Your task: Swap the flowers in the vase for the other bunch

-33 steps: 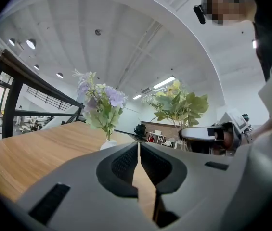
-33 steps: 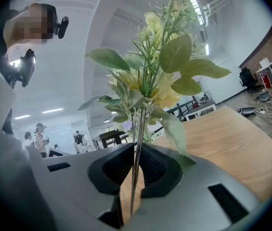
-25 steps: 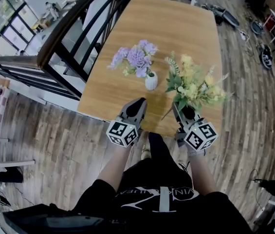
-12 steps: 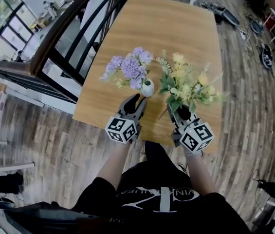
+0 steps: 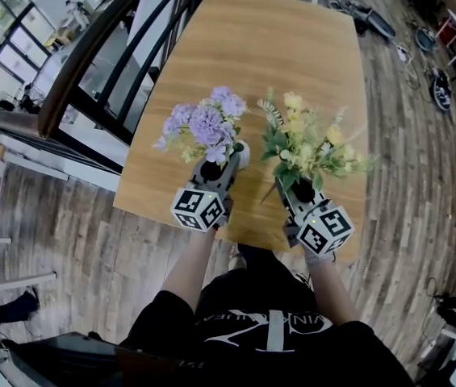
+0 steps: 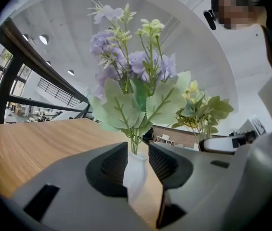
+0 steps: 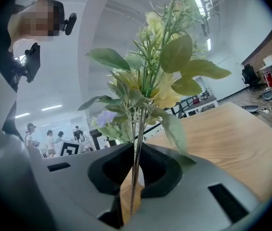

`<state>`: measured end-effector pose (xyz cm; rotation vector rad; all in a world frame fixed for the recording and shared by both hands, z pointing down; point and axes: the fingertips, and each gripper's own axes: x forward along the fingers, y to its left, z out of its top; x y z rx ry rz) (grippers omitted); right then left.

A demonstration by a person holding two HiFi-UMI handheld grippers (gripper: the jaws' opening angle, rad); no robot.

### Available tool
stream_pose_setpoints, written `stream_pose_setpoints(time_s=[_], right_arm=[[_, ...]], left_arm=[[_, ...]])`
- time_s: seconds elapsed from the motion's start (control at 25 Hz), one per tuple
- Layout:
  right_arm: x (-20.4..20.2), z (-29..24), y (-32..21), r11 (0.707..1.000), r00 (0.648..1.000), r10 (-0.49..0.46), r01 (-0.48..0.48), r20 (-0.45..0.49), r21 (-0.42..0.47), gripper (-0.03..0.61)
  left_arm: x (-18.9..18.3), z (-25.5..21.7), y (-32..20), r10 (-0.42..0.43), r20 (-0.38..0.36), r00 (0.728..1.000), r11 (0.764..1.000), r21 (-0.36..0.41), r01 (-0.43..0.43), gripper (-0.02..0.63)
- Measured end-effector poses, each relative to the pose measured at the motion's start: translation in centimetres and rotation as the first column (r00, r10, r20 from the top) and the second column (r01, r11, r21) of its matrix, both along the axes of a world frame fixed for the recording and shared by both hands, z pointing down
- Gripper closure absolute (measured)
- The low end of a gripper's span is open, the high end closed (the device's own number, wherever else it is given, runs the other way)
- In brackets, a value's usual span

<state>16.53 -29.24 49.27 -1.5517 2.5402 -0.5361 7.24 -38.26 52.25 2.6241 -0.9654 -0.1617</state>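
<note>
Jaws of left gripper (image 6: pixel 136 154), just opened wide, flank vase (image 6: pixel 135 175) of purple flowers (image 6: pixel 126 61) on table (image 5: pixel 292 47), not pressing; right gripper (image 7: pixel 136 170) clamps stems of yellow bunch (image 7: pixel 162 76). Closing off-centre could tip the narrow vase.

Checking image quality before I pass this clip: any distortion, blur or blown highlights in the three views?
Head view: sharp, but fisheye bows the table edges and floorboards. Left gripper view: dark corners, the near vase soft, ceiling bright behind the purple flowers. Right gripper view: yellow bunch against bright background, stems soft.
</note>
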Motion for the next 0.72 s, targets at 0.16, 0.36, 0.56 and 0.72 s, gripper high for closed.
stream_pose_setpoints(time_s=[0.16, 0.36, 0.56, 0.72], right_arm=[[0.4, 0.5, -0.6, 1.000, 1.000, 0.003, -0.003, 0.003, -0.010, 0.529], [0.8, 0.9, -1.1, 1.000, 1.000, -0.003, 0.003, -0.003, -0.018, 0.529], [0.8, 0.9, -1.3, 1.000, 1.000, -0.016, 0.016, -0.015, -0.021, 0.529], [1.0, 0.9, -1.4, 1.000, 1.000, -0.016, 0.016, -0.014, -0.021, 0.528]], left_arm=[[0.4, 0.2, -1.0, 0.001, 0.001, 1.000, 1.000, -0.006, -0.001, 0.489], [0.9, -0.2, -1.6, -0.010, -0.004, 1.000, 1.000, 0.007, 0.010, 0.491], [1.2, -0.6, -1.7, -0.018, -0.006, 1.000, 1.000, 0.024, 0.018, 0.523], [1.2, -1.0, -1.4, -0.012, -0.008, 1.000, 0.999, 0.040, 0.013, 0.544]])
